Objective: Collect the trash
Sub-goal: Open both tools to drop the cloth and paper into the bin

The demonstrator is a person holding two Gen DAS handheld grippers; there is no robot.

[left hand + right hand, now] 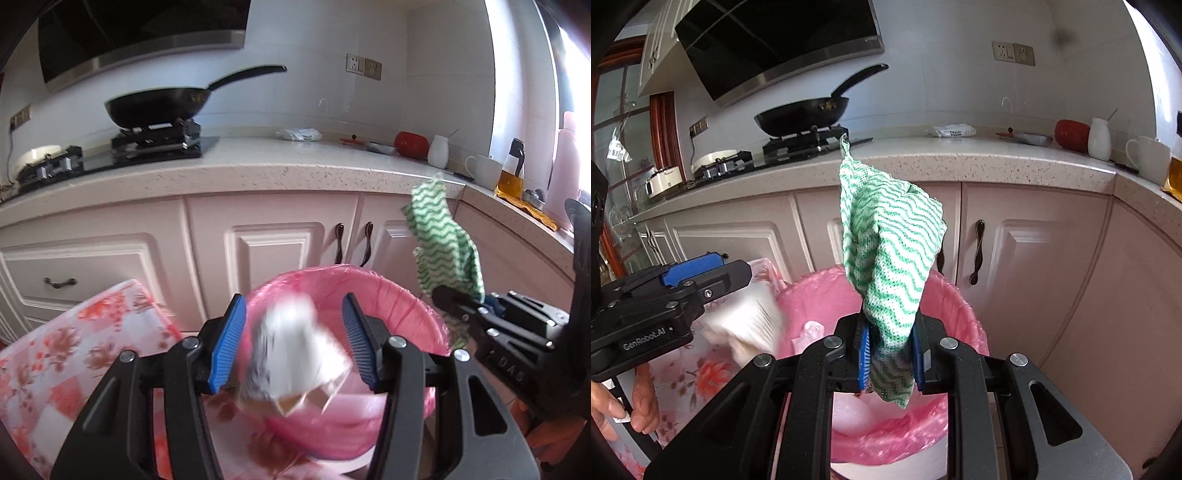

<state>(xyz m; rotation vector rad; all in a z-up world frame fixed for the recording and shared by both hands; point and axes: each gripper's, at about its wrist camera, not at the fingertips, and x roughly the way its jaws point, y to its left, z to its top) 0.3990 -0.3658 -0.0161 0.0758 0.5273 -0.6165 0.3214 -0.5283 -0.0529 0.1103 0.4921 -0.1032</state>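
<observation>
The right gripper is clamped on a green-and-white cloth. The cloth's long axis runs upright, its top corner pointing up past the countertop edge, its lower end hanging over the pink-lined bin. The left gripper holds a blurred white wrapper between half-spread pads, apparently pinched, over the bin's near rim. The bin mouth is open, cabinet doors close behind, a floral-covered surface to its left.

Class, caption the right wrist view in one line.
Right gripper clamps a green wavy cloth above the pink-lined bin.
</observation>
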